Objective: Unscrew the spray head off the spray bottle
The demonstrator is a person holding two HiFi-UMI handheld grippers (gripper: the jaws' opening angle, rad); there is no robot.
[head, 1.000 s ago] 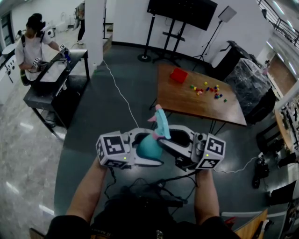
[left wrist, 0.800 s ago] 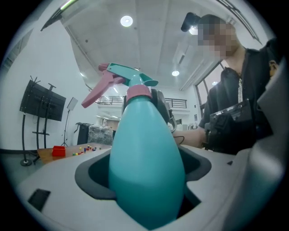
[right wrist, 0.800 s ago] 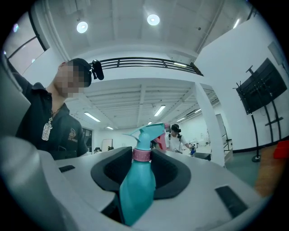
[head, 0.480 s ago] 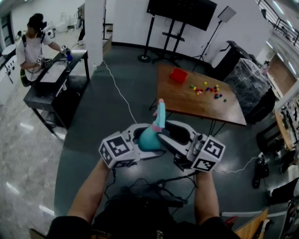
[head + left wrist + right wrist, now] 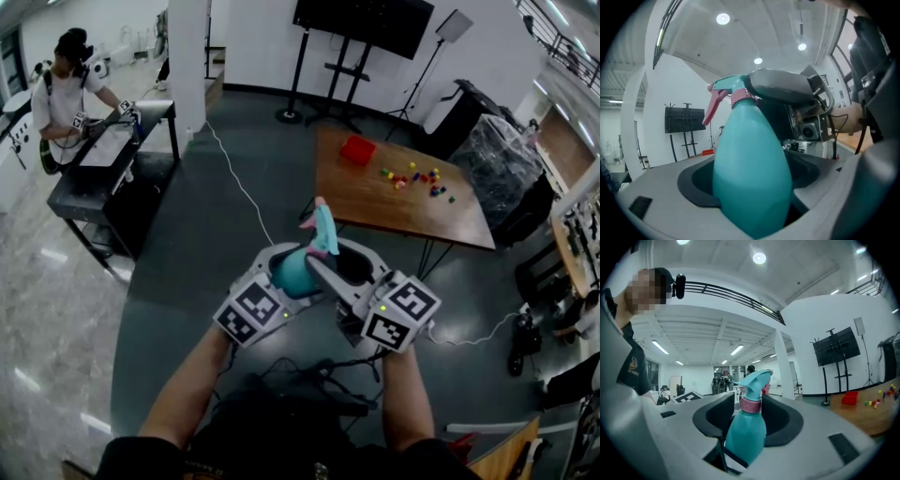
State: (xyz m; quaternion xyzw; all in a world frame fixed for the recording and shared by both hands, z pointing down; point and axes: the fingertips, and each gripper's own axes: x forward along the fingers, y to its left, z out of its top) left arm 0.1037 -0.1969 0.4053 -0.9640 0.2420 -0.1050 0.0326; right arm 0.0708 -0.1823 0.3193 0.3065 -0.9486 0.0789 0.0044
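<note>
In mid-air over the dark grey floor (image 5: 202, 244), well apart from the brown wooden desk (image 5: 375, 211), we hold the teal, pear-shaped plastic spray bottle (image 5: 751, 183) between both tools. The left tongs (image 5: 284, 274) are clamped on its round belly, pads pressed to both sides, and carry it roughly upright. The right tongs (image 5: 326, 255) have just been opening and stand wide, with the bottle's neck and its pink ribbed collar (image 5: 751, 405) between them. The pads flank the collar but, as far as we can judge, do not press it. The teal spray head with its pink trigger (image 5: 756, 378) sits on the neck, not visibly lifted.

We judge this a re-grip between turns, with the unscrewing under way but not done. The next move calls for closing the right tongs squarely on the collar, not the trigger. They then twist against the left tongs' hold, which must be firm enough that the smooth body does not slip round.
</note>
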